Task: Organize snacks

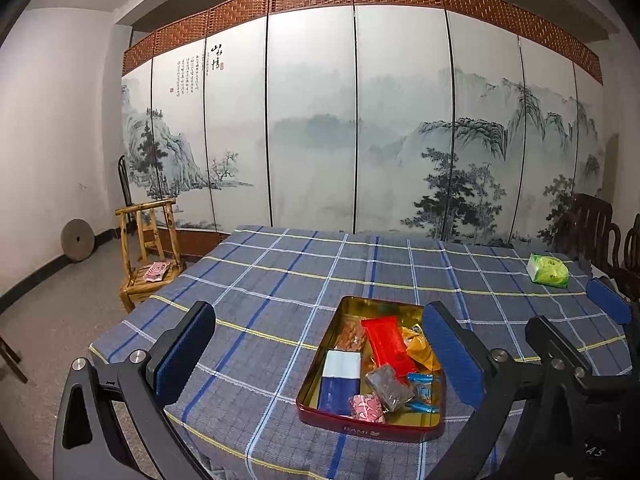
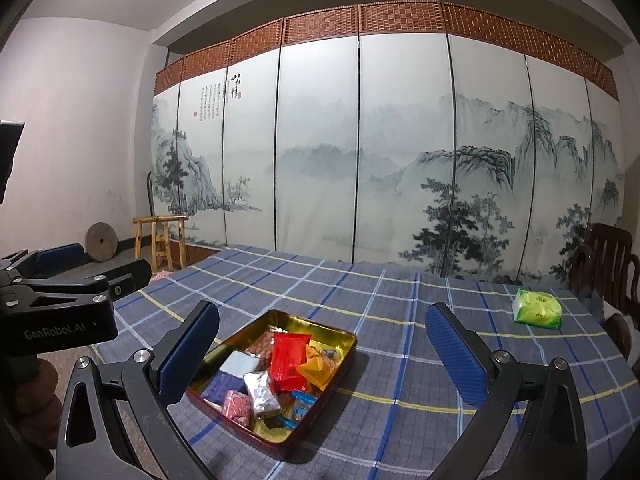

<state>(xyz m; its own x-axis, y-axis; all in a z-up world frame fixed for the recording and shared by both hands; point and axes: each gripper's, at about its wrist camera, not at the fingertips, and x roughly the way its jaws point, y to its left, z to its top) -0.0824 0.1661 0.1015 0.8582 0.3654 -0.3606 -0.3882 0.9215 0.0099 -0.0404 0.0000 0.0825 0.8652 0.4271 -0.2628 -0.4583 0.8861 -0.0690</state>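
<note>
Both claws wide, snacks (image 2: 289,360) in tin (image 2: 308,426)

Both views were evenly lit by soft, cool indoor light from overhead, slightly dim. Fisheye distortion bowed the painted screen (image 1: 312,120) and darkened the frame corners to black. The gold tin (image 2: 280,364) interior showed glare, and it cast a soft shadow on the worktop (image 2: 400,360). Focus was sharp, softening slightly at the edges.

Black hand-held gripper (image 2: 322,354), blue ribbed pads (image 2: 454,354), silver screws.
</note>
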